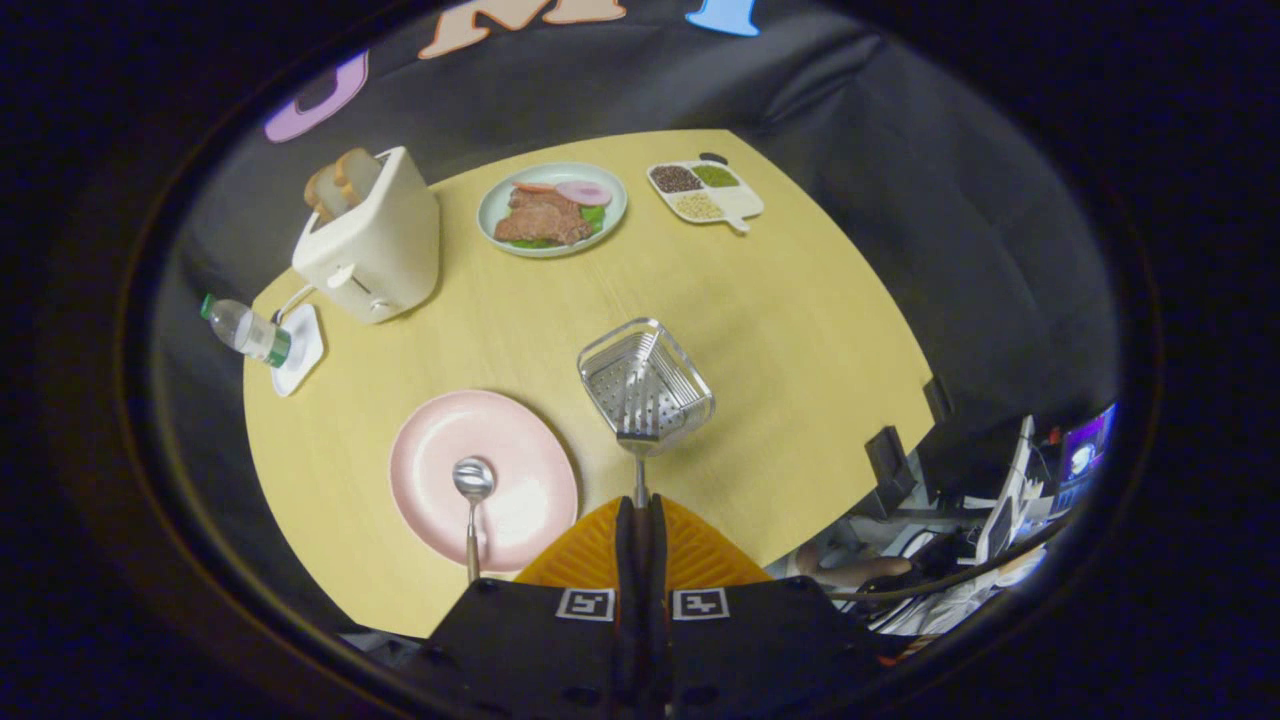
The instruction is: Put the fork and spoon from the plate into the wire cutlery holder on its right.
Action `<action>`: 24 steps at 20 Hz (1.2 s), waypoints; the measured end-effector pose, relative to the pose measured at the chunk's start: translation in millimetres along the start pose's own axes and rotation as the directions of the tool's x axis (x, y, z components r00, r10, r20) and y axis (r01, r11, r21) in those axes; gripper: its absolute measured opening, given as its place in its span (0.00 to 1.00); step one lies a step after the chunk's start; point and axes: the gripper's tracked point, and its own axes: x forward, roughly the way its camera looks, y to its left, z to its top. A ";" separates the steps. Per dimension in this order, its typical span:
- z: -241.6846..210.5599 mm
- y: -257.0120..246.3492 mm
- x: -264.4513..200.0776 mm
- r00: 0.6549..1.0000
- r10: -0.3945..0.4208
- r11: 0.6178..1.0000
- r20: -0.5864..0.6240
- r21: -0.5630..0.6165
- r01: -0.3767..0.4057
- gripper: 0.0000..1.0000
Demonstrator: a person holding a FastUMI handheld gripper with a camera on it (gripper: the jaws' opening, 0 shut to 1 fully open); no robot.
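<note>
The claw (641, 515), its two orange fingers (590, 560) pressed together, is clamped on the handle of a fork (640, 455) whose head hangs at the near rim of the wire cutlery holder (646, 385), tines pointing into it. The metal holder stands on the yellow counter (800, 330) just ahead of the fingers and to the right of a pink plate (500, 450). On that plate lies a spoon (472, 500), bowl toward the far side and handle running over the plate's near rim, just left of the claw. Farther back on the left, a cream toaster (372, 240) holds slices of bread, with a plastic bottle (246, 331) lying on a small white dish (300, 355) beside it at the counter's left edge. At the far side sit a pale green plate (495, 205) of meat and vegetables and, to its right, a divided tray (740, 200) of grains.
</note>
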 end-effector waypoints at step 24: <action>34.0 -44.4 22.3 0.995 -0.095 0.987 -0.012 -0.129 0.093 1.00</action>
